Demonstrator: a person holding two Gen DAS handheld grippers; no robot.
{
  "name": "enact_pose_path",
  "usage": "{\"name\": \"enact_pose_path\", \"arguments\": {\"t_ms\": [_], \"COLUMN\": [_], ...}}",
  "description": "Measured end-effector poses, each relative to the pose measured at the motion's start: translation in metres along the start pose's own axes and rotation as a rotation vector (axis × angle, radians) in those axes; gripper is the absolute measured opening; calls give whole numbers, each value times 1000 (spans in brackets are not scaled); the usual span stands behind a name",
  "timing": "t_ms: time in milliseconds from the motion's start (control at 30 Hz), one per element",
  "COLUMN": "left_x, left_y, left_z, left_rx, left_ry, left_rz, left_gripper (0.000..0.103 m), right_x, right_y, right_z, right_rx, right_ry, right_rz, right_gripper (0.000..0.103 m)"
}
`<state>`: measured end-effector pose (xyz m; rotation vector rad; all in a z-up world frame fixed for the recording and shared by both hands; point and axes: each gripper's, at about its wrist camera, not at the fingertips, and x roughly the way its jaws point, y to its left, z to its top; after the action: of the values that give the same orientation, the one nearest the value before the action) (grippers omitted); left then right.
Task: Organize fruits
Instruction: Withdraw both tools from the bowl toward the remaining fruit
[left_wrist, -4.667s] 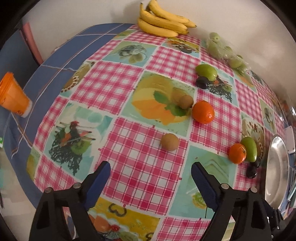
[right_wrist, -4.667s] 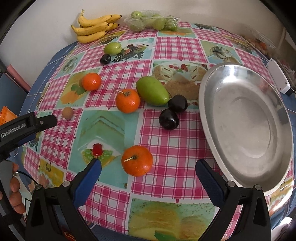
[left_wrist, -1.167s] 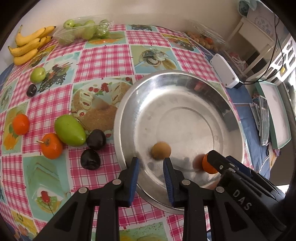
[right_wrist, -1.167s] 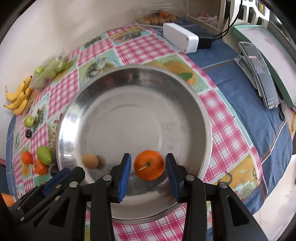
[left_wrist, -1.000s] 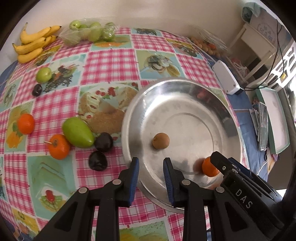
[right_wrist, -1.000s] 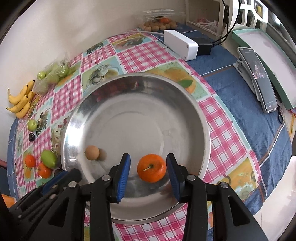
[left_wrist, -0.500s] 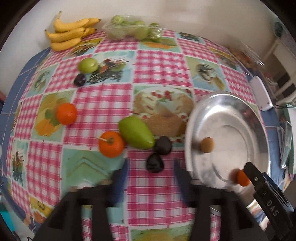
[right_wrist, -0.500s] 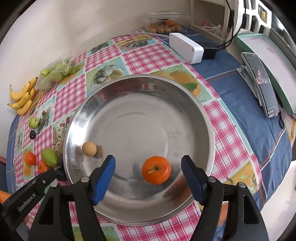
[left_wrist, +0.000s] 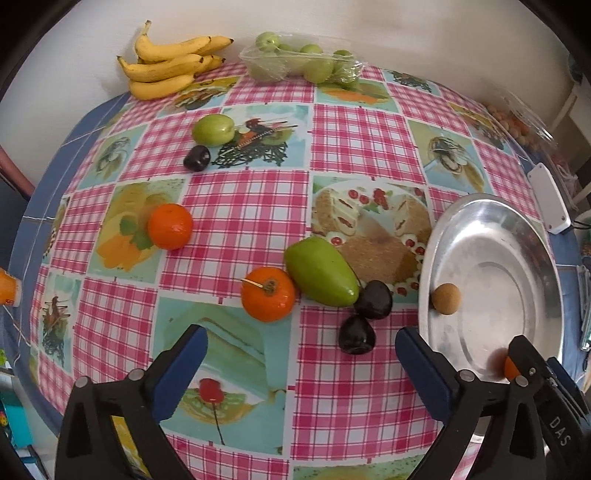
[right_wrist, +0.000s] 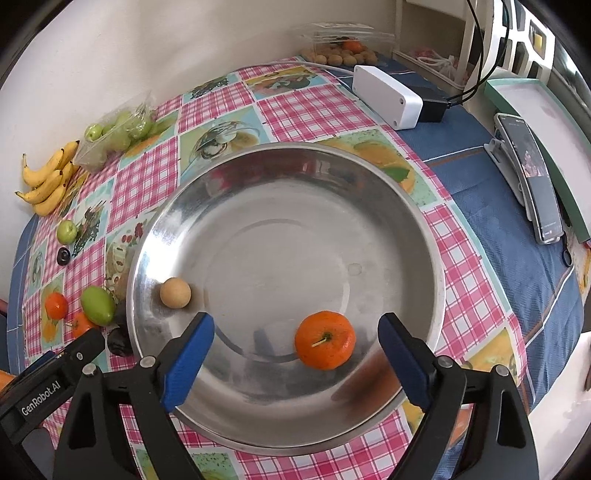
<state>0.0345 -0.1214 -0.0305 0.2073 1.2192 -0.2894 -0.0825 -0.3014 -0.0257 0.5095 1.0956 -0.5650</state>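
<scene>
While both claws hang over the table, the readings below apply.

Left claw (left_wrist: 301, 363): released; jaws spread wide, having just been opening, with nothing between them and nothing touched.
Left claw pose: pointed steeply down at the checked tablecloth (left_wrist: 240, 206), over its near part, just left of the metal plate (left_wrist: 524, 236).
Ahead of left claw: an orange with a stem (left_wrist: 268, 294), a green mango (left_wrist: 320, 271) touching it, and two dark plums (left_wrist: 373, 299), the nearer plum (left_wrist: 357, 334) closest to the right jaw.
Further ahead, left: a second orange (left_wrist: 170, 226), a green apple (left_wrist: 213, 129) and a small dark plum (left_wrist: 197, 158).
Far edge: bananas (left_wrist: 168, 66) and a clear bag of green fruit (left_wrist: 299, 66) against the wall.

Right claw (right_wrist: 295, 349): released; jaws wide apart, having just been opening; pads clear of all fruit.
Right claw pose: pointed steeply down over the near part of the plate (right_wrist: 417, 221).
Between right jaws: an orange (right_wrist: 325, 345) resting free on the plate, nearer the right jaw, touching neither.
Left of right claw: a small brown round fruit (right_wrist: 175, 292) on the plate near its left rim, just beyond the left jaw's tip.
Beyond the plate: a white box (right_wrist: 386, 96) and a phone (right_wrist: 532, 177) on blue cloth.
Left claw seen from right camera: at lower left, beside the plate rim.
</scene>
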Motion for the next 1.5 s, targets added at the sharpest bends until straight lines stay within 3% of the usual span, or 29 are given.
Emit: {"name": "enact_pose_path", "arguments": {"t_ms": [67,467,833,1267,1500], "left_x": [1,4,0,-10,-7], "left_y": [1,3,13,75,108], "left_z": [-1,-1,4,21,28], "left_rx": [0,6,-32,-172,-249], "left_ry": [-4,-9,-43,-103,-88], "left_rz": [7,25,-40,-87,-170], "left_gripper": [103,103,103,103,103], "right_x": [0,2,-6,-6,-6], "right_y": [0,-3,9,45,71], "right_z": [0,-1,1,4,2], "right_rx": [1,27,8,-21,-39], "right_ry": [-6,4,-51,-56,-61], "right_rz": [-5,-11,17,91,175], "right_gripper": [103,103,103,103,103]}}
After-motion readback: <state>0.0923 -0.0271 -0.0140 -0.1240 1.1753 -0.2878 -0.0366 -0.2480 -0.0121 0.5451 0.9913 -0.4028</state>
